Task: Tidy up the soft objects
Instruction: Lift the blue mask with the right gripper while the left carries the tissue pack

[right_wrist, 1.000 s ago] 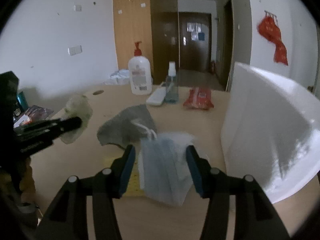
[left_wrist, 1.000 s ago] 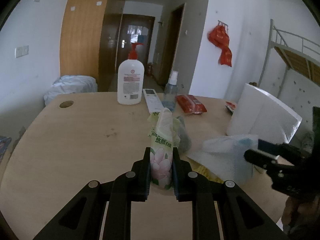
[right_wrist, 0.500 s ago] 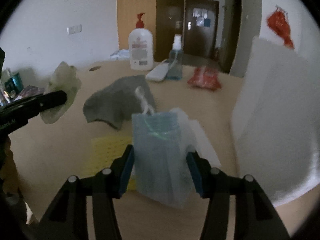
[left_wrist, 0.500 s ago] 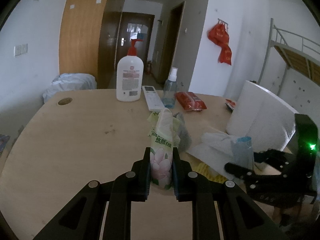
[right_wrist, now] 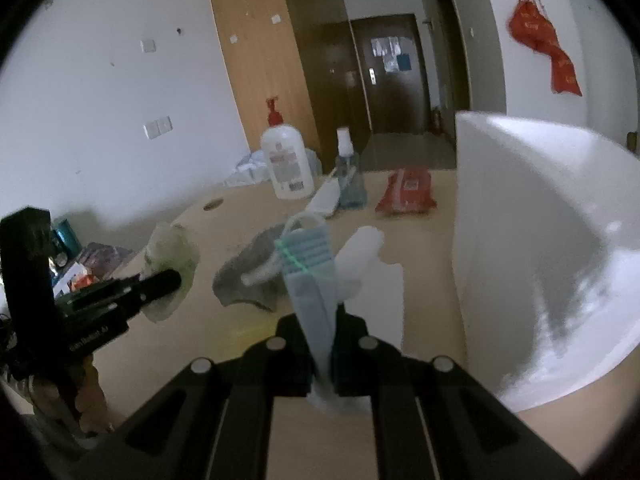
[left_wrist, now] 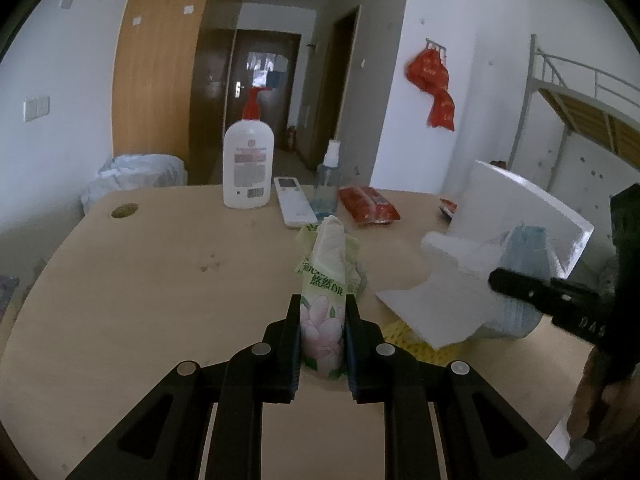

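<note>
Green floral tissue pack sits clamped in our left gripper above the table, while our right gripper pinches a blue face mask beside the white bin, likely its next drop.

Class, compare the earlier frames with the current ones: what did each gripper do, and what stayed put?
The right gripper closed on the blue face mask and raised it off the table. The left gripper kept clamping the tissue pack; bottles and white box unmoved.
</note>
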The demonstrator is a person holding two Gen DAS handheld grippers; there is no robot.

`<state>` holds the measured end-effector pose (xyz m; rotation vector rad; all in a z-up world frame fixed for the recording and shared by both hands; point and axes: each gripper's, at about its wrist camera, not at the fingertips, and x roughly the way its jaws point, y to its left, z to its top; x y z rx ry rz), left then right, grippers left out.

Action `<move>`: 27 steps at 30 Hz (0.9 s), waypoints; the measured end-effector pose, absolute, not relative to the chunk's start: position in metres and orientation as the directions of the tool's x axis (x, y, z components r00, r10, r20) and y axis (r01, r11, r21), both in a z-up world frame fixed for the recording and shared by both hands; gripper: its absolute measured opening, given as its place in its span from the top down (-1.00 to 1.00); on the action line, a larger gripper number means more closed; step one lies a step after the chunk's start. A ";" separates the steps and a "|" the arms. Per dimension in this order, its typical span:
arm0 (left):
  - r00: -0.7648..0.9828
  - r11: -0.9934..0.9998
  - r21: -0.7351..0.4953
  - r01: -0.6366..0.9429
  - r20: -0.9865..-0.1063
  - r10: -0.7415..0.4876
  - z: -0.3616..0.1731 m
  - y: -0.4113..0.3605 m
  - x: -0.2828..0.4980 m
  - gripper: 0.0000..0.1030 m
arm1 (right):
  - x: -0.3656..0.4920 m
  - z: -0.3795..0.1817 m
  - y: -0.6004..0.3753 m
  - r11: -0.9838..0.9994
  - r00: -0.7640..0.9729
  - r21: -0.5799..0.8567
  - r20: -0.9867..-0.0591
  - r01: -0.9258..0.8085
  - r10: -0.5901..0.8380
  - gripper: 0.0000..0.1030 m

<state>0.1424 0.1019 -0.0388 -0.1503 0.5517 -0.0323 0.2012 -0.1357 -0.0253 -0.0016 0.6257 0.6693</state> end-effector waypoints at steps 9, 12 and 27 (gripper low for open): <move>0.866 0.990 -0.140 -0.004 -0.495 -0.067 -0.032 0.099 0.127 0.63 | 0.201 -0.039 -0.134 0.781 0.562 0.222 -0.584 -0.583 0.585 0.82; 0.865 0.989 -0.145 -0.004 -0.498 -0.069 -0.033 0.100 0.124 0.63 | 0.202 -0.056 -0.135 0.792 0.543 0.214 -0.625 -0.572 0.561 0.82; 0.859 0.990 -0.131 0.054 -0.499 -0.113 -0.035 0.079 0.115 0.63 | 0.151 -0.065 -0.159 0.815 0.584 0.136 -0.632 -0.563 0.509 0.01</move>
